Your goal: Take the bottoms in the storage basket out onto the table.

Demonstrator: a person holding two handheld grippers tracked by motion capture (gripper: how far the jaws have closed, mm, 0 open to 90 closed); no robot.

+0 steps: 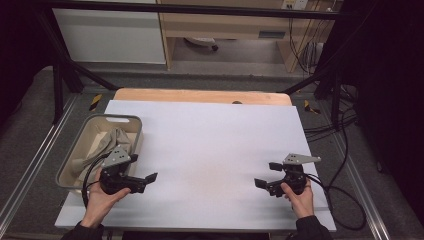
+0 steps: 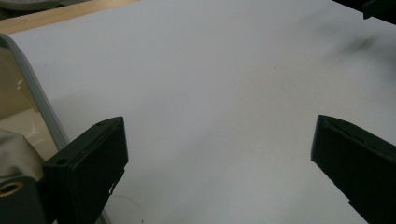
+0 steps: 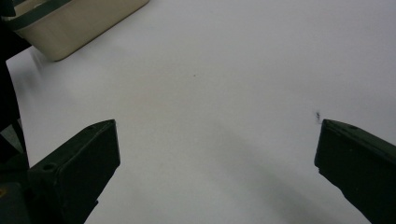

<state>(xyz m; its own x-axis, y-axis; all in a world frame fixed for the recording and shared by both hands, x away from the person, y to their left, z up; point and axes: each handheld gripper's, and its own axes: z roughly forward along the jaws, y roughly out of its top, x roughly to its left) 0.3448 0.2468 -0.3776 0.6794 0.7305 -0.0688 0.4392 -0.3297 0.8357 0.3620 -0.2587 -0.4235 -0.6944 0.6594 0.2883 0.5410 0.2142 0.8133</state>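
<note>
While apart, grippers beside cloth-filled basket [image 1: 88,131]

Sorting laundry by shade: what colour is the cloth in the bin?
Beige cloth, clearest in the high view.

beige cloth [image 1: 107,142] | crumpled, heaped | inside grey basket [image 1: 75,145] | table's left edge

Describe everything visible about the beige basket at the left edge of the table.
The beige basket is a rectangular plastic-looking tub with rounded corners, a thicker greyish rim and a slot handle cut in its far wall. It stands upright at the left edge of the white table sheet. A crumpled beige cloth lies inside. The left hand-held gripper, jaws open, is beside its near right corner.
</note>
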